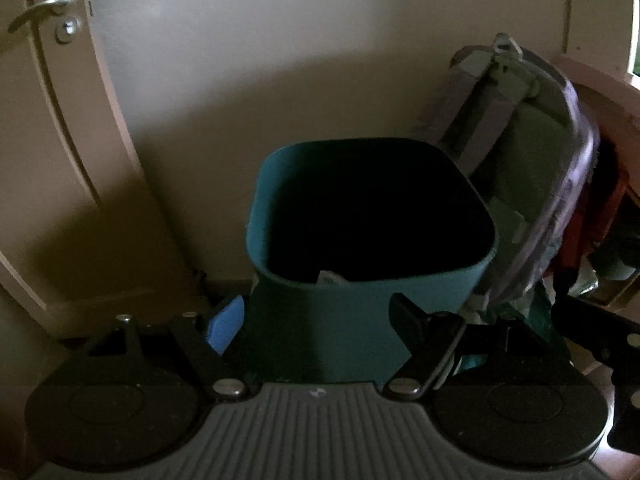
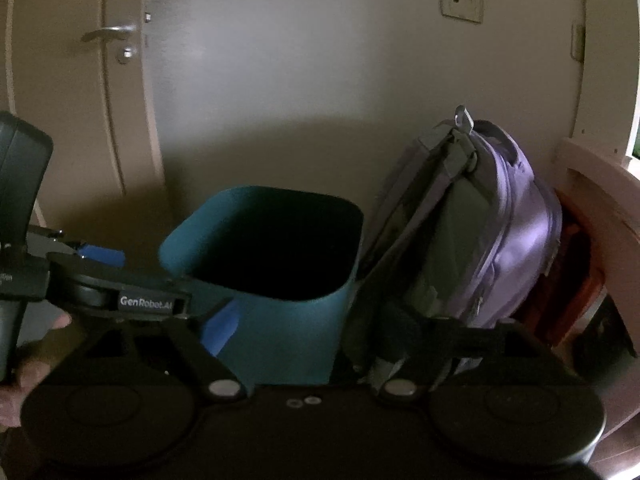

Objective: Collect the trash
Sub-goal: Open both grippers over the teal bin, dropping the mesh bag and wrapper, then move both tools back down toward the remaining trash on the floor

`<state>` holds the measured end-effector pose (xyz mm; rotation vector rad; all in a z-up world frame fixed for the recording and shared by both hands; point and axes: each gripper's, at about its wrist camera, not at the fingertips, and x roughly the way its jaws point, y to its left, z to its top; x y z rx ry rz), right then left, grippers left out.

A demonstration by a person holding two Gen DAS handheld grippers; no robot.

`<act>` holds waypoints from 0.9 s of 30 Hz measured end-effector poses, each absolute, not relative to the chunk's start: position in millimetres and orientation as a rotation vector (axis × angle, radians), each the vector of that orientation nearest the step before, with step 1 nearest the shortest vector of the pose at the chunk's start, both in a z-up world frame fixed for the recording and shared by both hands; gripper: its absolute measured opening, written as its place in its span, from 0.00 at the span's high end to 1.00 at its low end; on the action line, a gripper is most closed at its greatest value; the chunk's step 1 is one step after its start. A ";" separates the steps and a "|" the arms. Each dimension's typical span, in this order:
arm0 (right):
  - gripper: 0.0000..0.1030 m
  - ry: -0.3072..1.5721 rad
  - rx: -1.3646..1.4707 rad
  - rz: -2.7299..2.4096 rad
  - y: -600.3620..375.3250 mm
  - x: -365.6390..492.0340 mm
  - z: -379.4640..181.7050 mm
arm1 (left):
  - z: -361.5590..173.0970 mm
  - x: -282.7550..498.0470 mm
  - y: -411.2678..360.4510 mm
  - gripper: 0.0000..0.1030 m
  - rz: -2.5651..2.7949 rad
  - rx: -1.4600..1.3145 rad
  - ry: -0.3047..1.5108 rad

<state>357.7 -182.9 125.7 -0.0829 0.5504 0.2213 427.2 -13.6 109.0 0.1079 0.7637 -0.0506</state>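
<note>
A teal waste bin (image 1: 372, 264) stands on the floor against the wall, dark inside. A scrap of white trash (image 1: 331, 278) shows just behind its near rim. My left gripper (image 1: 316, 322) hovers in front of the bin, open, with nothing between its blue pad (image 1: 226, 326) and its black finger (image 1: 408, 316). In the right wrist view the same bin (image 2: 280, 320) sits ahead and slightly left. My right gripper (image 2: 310, 326) is open and holds nothing. The left device's black casing (image 2: 148, 304) reaches in from the left, close to the bin's rim.
A purple and grey backpack (image 2: 508, 240) leans against the bin's right side. A door with a metal handle (image 2: 108, 34) is at the left. A wall socket (image 2: 462, 0) sits high on the wall, and a person's hand (image 2: 32, 372) shows at the lower left.
</note>
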 end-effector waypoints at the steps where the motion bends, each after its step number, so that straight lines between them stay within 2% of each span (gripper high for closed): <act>1: 0.19 0.548 -0.085 0.228 -182.7 349.3 127.0 | 111.6 418.3 -13.2 0.23 -0.053 0.106 0.759; 11: 0.11 0.541 -0.070 0.273 -186.4 277.6 121.3 | 118.1 337.8 -9.5 0.23 -0.089 0.105 0.743; 14: 0.05 0.552 -0.056 0.284 -188.4 263.9 108.2 | 109.7 318.2 -7.8 0.20 -0.103 0.097 0.751; 27: 0.00 0.696 0.020 0.318 -195.1 249.2 0.3 | 18.4 290.1 -5.2 0.20 -0.084 0.089 0.869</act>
